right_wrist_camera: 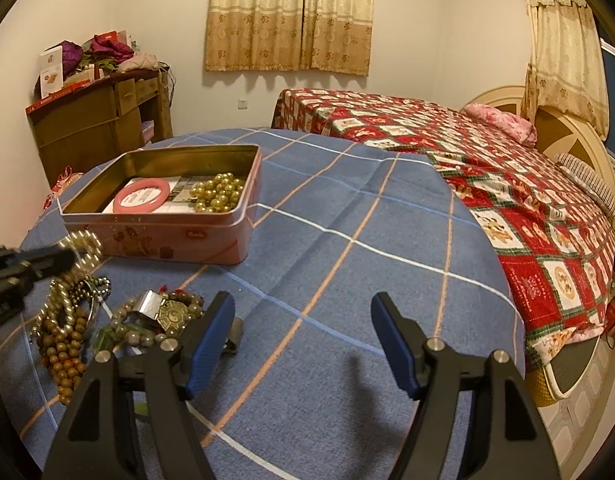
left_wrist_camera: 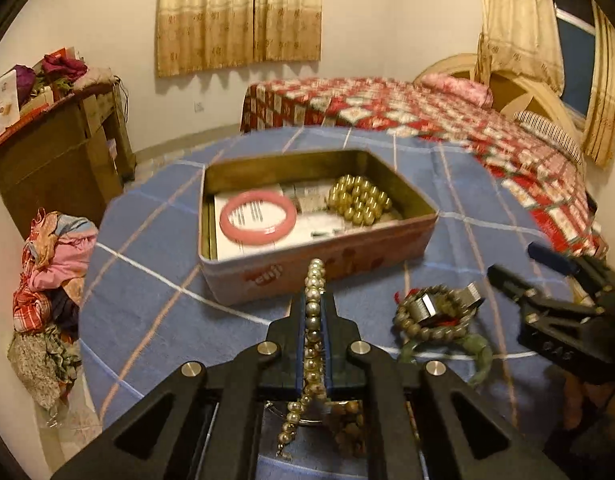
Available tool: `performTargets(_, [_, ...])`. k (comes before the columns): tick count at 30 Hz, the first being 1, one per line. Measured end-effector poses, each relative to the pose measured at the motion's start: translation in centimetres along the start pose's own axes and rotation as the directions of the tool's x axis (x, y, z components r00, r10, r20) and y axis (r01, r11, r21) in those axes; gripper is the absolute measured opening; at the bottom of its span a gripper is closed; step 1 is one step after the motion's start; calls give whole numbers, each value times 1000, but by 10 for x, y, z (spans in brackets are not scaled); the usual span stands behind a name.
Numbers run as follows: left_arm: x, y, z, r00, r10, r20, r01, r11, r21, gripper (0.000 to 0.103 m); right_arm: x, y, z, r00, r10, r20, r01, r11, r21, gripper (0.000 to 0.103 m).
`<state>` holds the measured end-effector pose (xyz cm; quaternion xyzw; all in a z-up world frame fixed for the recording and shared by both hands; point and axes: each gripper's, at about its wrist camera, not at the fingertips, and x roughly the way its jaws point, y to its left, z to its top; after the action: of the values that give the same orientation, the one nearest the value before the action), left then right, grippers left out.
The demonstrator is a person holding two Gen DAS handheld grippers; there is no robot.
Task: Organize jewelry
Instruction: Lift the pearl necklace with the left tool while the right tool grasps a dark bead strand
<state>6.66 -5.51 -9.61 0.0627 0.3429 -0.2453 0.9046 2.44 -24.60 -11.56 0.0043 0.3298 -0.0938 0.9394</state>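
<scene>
Jewelry lies partly in the tin (left_wrist_camera: 319, 276), partly in a heap (right_wrist_camera: 107, 320) on the blue checked cloth (right_wrist_camera: 347, 240) near the tin's front. Inside the open tin a pink bangle (left_wrist_camera: 258, 218) rests on papers at the left, and a bunch of gold beads (left_wrist_camera: 359, 200) sits at the right. The left gripper (left_wrist_camera: 316, 312) has its jaws pressed together on a pearl strand (left_wrist_camera: 314, 320); the strand stands up between the pads, its top just in front of the tin's near wall, its lower end hanging below the jaws. To its right lie a brown bead bracelet (left_wrist_camera: 427, 328), a green bangle (left_wrist_camera: 479, 356) and a metal clip (left_wrist_camera: 471, 294). The right gripper (right_wrist_camera: 303, 340) hangs over bare cloth right of the heap, jaws spread wide with nothing between them. A bed (right_wrist_camera: 507, 184) with a red quilt stands behind.
</scene>
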Motion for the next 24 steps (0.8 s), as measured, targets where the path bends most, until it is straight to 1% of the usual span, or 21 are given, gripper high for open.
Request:
performTargets(4, [-19,4,9,998,-3,58,4,1000,-17,6,-1,0,0,1000,4,9,-4,1000,-2,73])
performTargets(5, [-24,5,10,997,9,74,-8,1000,-16,6,-2,0,1,1000,8,14,-8,1000,-2,73])
performTargets(7, [-34,3,14,991,60,123,-61,998,5,6,-4,0,1,1000,15,23,-15,1000,0,73])
performTargets(10, [-40,1,15,983,113,144,-117,993,20,6,-8,4,3,998,55,25,-56,998,4,73])
performTargets(13, [-36,3,10,986,116,124,-119,993,23,6,-15,14,4,995,86,42,-85,996,-26,68])
performTargets(15, [-32,6,5,988,115,106,-117,993,14,6,-20,23,4,992,121,46,-119,992,-51,61])
performTargets(17, [-29,9,1,989,116,91,-117,993,6,6,-22,30,2,988,147,43,-144,987,-74,57])
performTargets(20, [-26,15,-3,988,132,78,-132,991,-6,6,-22,41,-1,983,179,27,-175,977,-119,56])
performTargets(24, [-25,23,-10,985,158,65,-158,987,-20,6,-23,53,-4,979,201,19,-195,967,-166,56])
